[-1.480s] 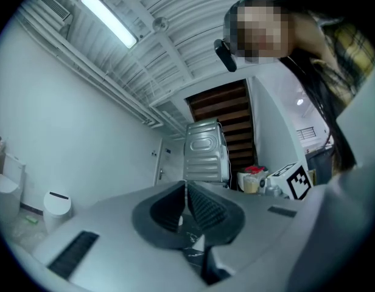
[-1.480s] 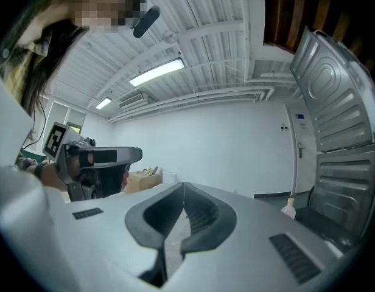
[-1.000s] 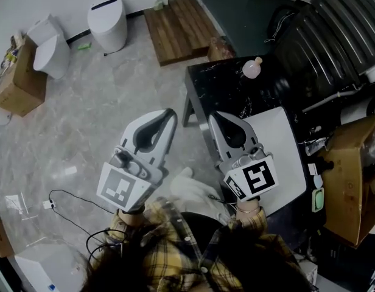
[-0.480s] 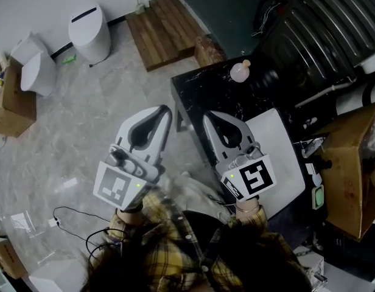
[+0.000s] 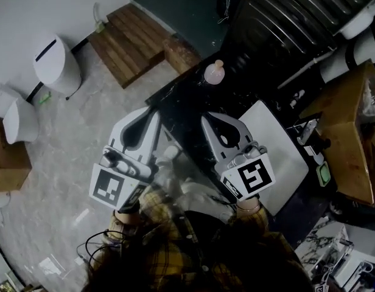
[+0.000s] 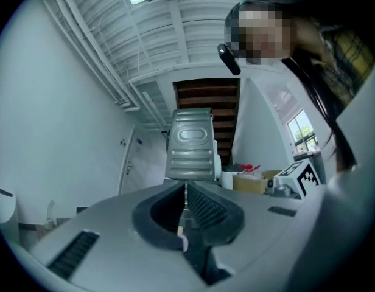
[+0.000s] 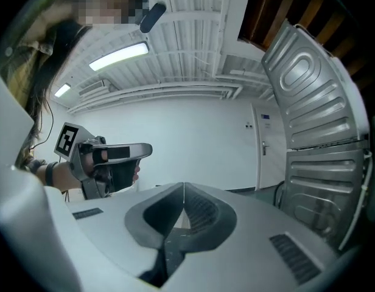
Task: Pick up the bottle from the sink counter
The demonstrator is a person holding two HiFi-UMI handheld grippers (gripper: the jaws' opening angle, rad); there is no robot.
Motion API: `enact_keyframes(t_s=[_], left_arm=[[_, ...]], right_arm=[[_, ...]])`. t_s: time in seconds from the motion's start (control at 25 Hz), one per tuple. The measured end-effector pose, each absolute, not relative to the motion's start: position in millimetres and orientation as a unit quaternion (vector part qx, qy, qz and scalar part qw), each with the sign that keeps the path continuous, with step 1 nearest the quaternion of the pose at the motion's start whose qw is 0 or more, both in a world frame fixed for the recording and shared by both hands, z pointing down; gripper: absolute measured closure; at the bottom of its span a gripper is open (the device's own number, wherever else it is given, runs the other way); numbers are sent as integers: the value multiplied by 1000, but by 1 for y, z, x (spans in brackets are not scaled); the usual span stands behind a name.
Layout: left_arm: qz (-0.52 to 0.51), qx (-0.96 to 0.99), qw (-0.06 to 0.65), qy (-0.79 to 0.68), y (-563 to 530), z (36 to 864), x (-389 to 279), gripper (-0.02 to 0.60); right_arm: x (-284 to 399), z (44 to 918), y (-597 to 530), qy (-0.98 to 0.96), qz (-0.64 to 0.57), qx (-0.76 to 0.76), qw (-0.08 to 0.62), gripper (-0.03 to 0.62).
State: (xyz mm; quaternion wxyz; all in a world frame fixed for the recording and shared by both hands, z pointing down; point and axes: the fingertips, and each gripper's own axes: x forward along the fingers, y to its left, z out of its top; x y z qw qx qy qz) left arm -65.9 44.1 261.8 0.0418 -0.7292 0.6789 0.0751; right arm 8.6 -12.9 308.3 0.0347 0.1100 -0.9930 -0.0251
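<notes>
At twelve o'clock from the clenched, empty right tool (image 5: 207,120) stood the bottle (image 5: 213,73), upright, with the equally clenched left tool (image 5: 153,112) farther off.

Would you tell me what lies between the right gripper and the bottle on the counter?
Only bare black counter, as the head view shows: nothing stands between the right gripper and the bottle.

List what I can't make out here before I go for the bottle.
- The bottle: head view only, too small to tell cap, label or fill.
- The counter: head view, its near part covered by the right gripper.
- Neither the view from the left gripper nor the right gripper view shows bottle or counter: both look across the room.
</notes>
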Motion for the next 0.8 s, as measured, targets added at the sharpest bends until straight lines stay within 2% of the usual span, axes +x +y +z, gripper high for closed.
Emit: enact_keyframes(t_s=[0.52,0.8], left_arm=[[88,-842,37,531,-109,259,-111,555],[80,-885,24,457,-162,268,-109,555]], right_arm=[[-41,301,-125,-964,-32,260,49,577],[-38,300,-160,-938,-34,340,56,577]])
